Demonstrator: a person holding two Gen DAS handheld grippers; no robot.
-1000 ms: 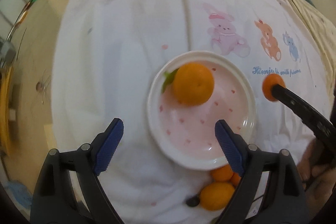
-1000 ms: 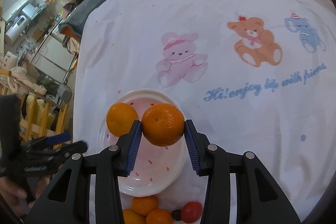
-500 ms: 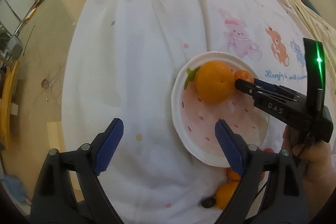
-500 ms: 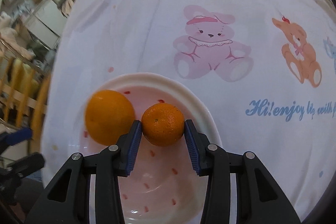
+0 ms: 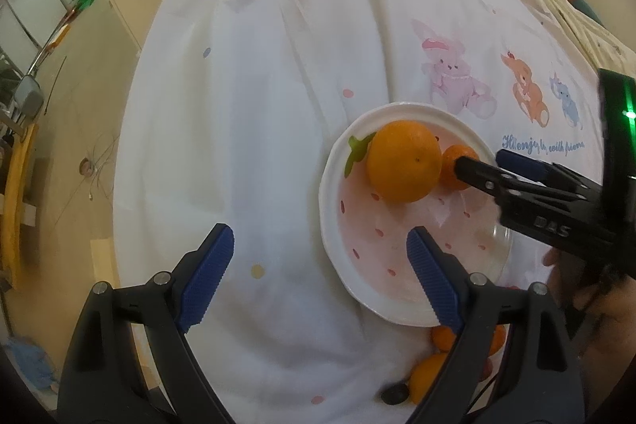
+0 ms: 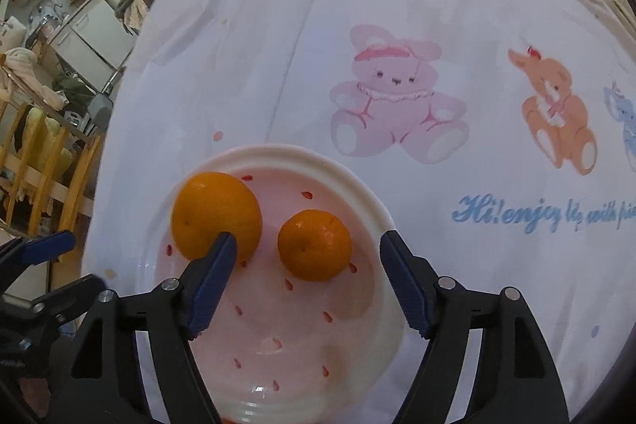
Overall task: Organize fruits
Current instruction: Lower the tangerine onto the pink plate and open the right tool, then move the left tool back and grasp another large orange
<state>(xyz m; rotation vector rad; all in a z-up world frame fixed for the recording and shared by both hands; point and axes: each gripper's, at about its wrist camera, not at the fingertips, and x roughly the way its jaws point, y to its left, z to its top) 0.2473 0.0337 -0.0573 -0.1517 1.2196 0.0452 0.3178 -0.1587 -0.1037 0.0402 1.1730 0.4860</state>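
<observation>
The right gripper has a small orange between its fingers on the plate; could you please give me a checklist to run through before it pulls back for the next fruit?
1. Small orange mandarin resting on the white strawberry-print plate: ok.
2. Right gripper let go: ok; its jaws have just been opening, and gaps show on both sides of the fruit.
3. Left blue finger clear of the large round orange: cannot tell; they overlap in the right wrist view.
4. Left gripper open and empty: ok.
5. More fruits waiting below the plate's near rim: ok.
</observation>
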